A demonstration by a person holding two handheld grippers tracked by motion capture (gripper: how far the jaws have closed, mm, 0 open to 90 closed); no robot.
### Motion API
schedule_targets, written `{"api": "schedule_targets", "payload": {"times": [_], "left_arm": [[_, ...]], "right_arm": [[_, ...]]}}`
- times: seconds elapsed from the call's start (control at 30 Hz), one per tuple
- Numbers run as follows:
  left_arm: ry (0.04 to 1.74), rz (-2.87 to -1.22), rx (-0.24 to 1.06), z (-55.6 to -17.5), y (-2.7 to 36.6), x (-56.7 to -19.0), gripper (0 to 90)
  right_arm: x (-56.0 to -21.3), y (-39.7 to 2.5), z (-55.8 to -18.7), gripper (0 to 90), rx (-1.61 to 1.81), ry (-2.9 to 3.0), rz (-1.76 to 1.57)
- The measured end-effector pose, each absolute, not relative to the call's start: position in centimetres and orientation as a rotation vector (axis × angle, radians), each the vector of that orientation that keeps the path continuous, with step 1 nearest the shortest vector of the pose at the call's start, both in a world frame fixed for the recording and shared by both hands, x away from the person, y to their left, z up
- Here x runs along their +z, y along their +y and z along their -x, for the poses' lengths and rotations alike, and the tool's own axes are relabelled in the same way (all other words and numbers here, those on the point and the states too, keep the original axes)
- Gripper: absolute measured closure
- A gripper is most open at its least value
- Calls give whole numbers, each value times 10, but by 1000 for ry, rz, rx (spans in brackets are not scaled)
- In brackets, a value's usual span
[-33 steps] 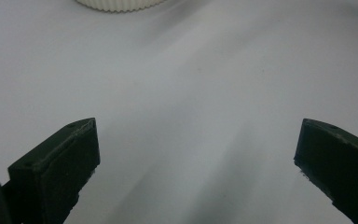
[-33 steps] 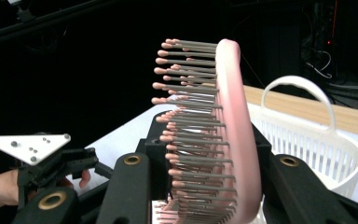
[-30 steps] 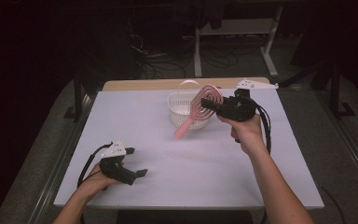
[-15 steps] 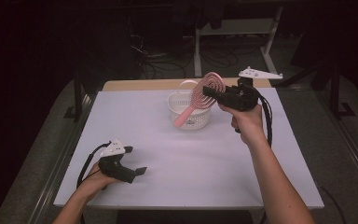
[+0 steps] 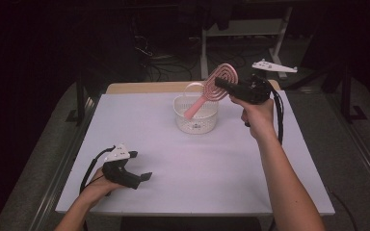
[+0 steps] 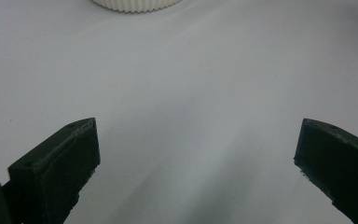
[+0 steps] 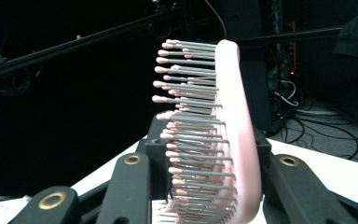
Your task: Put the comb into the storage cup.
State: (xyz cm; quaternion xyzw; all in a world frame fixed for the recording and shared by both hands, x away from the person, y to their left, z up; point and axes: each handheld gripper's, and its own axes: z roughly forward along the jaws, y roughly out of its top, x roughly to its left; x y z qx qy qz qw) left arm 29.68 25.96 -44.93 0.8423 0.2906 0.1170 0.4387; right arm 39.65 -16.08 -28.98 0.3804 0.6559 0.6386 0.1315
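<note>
Hairbrush [image 5: 211,91] held over the white basket [image 5: 196,115] near the desk's far edge, handle dipping toward its rim.

My left gripper [image 5: 134,167] rests by the near-left corner of the desk [image 5: 197,168], jaws wide apart and holding nothing. At the far right, my right gripper [image 5: 226,84] has its jaws clamped on the brush head, bristles [image 7: 191,140] across them. To finish cleanly, I judge I should lower it handle-first, centre it within the rim, then release only once it bears on the basket. Since half a second ago I have carried the brush slightly nearer me; my left gripper has stayed put.
</note>
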Motion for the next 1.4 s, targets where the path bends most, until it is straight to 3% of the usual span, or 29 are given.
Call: {"api": "schedule_targets", "payload": {"times": [0.5,1.4], "left_arm": [[711,-2098,295,-295,258,-448,0],[708,-2097,291,-294,258,-449,0]], "right_arm": [[-286,-165,-417,629,1856,1821,-1173],[-319,-146,-443,629,1816,1882,-1259]]}}
